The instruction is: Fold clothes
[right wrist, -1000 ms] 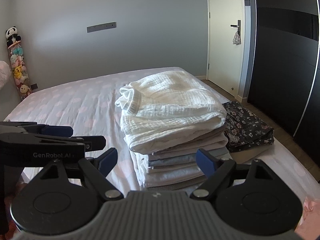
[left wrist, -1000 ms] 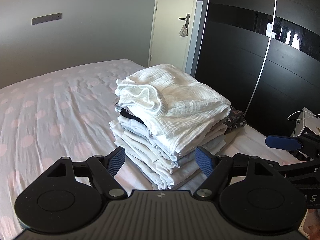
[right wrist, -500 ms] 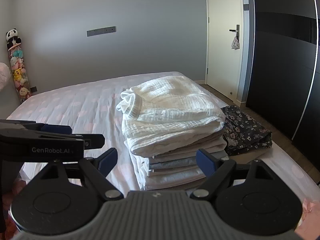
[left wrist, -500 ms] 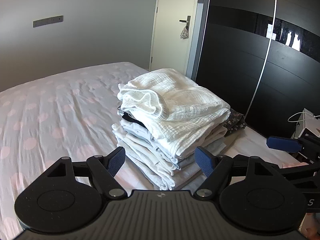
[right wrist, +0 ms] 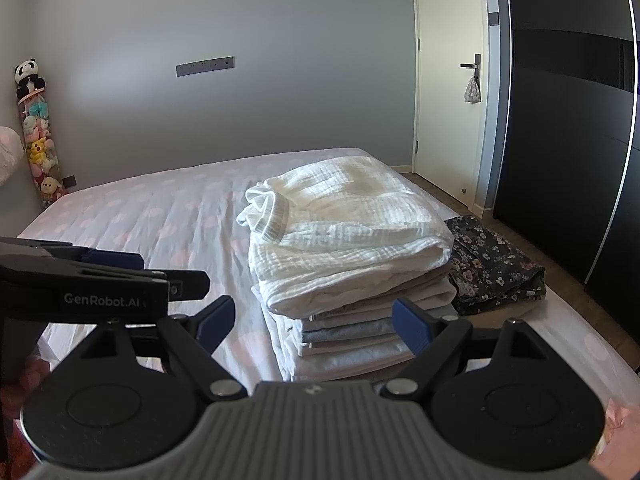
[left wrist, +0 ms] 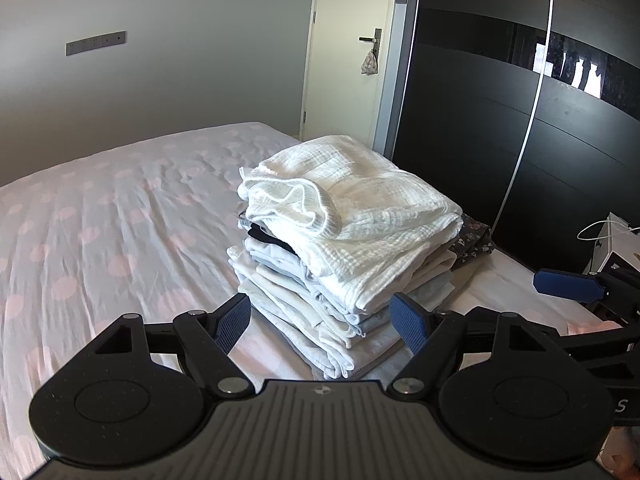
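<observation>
Stack of folded clothes [left wrist: 340,264] sits center frame on the polka-dot bed [left wrist: 100,220], white muslin piece [right wrist: 344,232] on top. Dark floral garment [right wrist: 496,268] lies just right of the stack. Left gripper [left wrist: 320,322] and right gripper [right wrist: 312,322] both hover low in frame, fingers spread wide, gripping nothing.

Home bedroom: bed [right wrist: 168,216], dark wardrobe [left wrist: 520,128], plush toys [right wrist: 38,140].
</observation>
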